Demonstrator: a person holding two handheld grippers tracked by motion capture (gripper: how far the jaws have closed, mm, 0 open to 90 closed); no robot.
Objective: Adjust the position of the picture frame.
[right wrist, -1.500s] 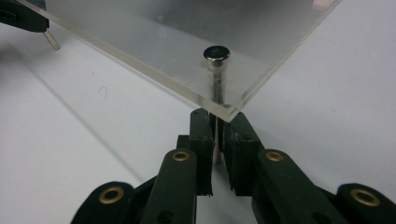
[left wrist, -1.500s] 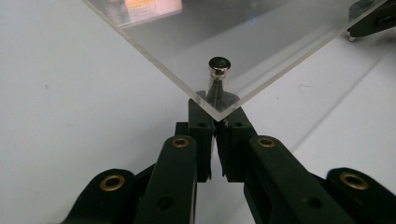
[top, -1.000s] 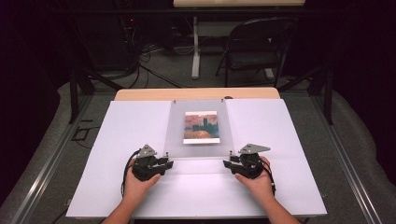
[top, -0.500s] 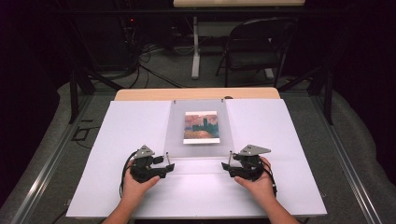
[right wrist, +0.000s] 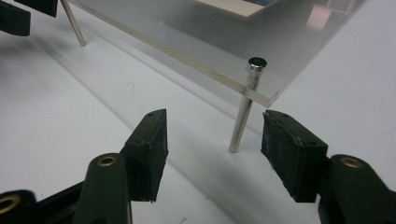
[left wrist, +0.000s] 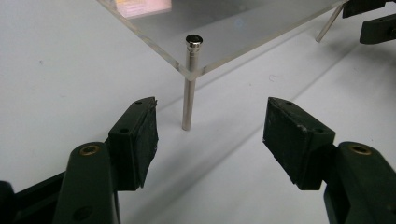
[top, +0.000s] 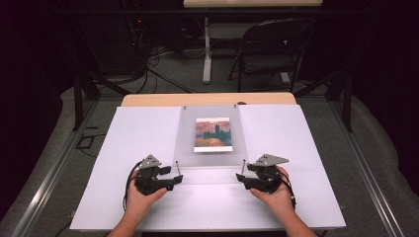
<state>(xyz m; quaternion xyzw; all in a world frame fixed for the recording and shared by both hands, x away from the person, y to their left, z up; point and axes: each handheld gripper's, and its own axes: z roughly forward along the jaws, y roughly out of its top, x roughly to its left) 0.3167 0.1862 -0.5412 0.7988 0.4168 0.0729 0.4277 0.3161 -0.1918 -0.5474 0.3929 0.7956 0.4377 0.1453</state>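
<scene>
Item under inspection: a clear acrylic panel (top: 210,136) standing on thin metal pins at the middle of the white surface (top: 296,133), with a small printed picture (top: 213,134) lying flat at its centre; whether the print sits on top of the sheet or under it cannot be told from here.

Handling judgement: the panel looks rigid and fairly light, smooth enough to slip, and prone to scratching or chipping at the corners. The pins are slender and would likely tip or bend under a side load. The sound places to take hold appear to be the two near corners, at the near-left pin (left wrist: 189,88) and the near-right pin (right wrist: 243,109), both sides together so that the sheet stays level.

Left tool (left wrist: 210,126): jaws spread wide, holding nothing; the pin stands just beyond the tips, between the two pads, untouched.

Right tool (right wrist: 214,133): likewise wide and empty, its pin close to the right-hand pad but apart from it.

Change against the earlier frames: both tools' jaws have just been opening, the right then closing slightly. Both hands sit almost where they were; panel and print are unmoved.
</scene>
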